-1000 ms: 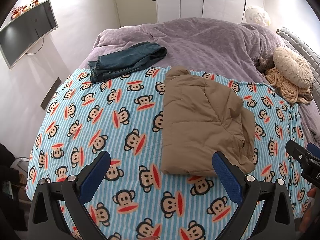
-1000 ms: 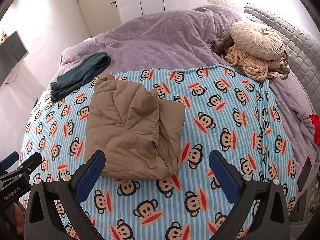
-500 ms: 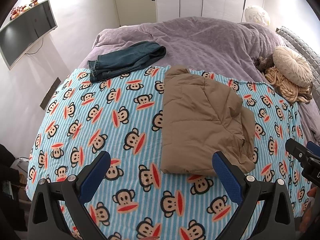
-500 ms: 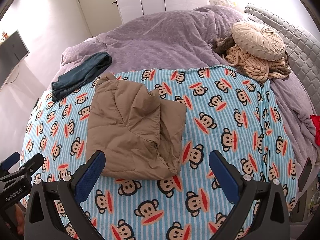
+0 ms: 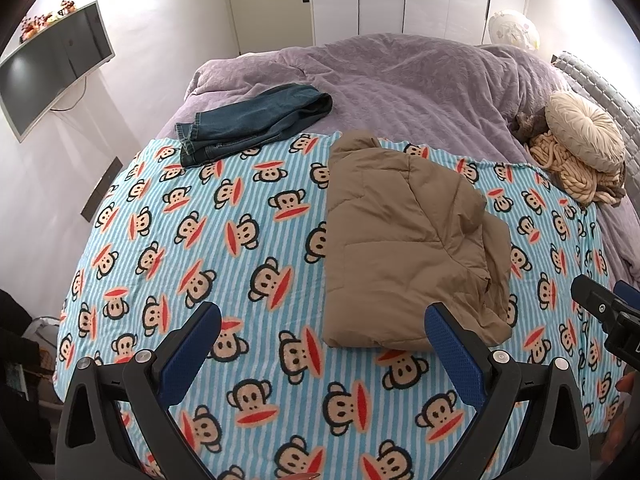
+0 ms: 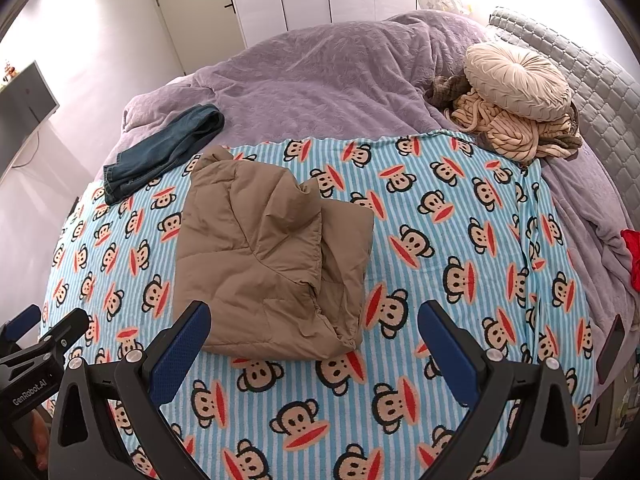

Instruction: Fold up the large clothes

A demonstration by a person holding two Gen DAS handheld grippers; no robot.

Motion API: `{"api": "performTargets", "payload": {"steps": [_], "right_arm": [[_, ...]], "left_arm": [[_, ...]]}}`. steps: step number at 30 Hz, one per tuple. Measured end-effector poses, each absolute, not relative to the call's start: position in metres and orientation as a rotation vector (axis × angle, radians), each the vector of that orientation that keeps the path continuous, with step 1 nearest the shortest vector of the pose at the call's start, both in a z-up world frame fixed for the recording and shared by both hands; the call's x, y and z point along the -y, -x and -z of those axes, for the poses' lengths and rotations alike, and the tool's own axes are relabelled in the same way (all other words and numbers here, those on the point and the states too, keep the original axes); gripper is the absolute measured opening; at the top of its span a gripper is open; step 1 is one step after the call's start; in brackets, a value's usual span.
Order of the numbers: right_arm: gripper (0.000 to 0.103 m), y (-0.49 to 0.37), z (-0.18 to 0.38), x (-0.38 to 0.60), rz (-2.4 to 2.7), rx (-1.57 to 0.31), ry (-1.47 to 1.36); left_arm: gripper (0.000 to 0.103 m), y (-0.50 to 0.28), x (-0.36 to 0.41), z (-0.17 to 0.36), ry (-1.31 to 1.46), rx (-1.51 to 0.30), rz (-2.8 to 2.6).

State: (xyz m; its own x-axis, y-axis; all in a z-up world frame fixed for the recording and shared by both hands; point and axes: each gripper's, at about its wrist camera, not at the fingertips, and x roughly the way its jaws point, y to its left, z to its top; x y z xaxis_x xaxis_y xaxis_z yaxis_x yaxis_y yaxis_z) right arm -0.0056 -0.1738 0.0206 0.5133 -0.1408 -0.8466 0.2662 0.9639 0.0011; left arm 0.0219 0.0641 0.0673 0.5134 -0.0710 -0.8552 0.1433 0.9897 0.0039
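the brown padded jacket (image 5: 404,248) lies folded in a bundle on the monkey-print blanket (image 5: 224,248), at about 1 o'clock from the left gripper (image 5: 324,344) and 11 o'clock from the right gripper (image 6: 314,338). both tongs hang wide apart, empty, above the blanket. the jacket looks puffy, soft and light, likely slippery and springy, so folds may pop open. best taken by a thick edge or corner at its near hem, pinching through all layers.

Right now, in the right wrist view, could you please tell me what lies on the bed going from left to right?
Folded jeans → folded tan puffer jacket → round cream cushion on a knit pile → red cloth at the edge.
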Motion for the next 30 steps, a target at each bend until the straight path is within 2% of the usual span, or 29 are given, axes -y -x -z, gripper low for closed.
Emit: {"api": "performTargets", "payload": {"steps": [30], "right_arm": [[0.103, 0.0025, -0.0196, 0.1681, 0.242, -1.004, -0.134]], "left_arm": [[0.102, -0.0294, -0.0667, -0.068, -0.084, -1.018, 0.148]]}}
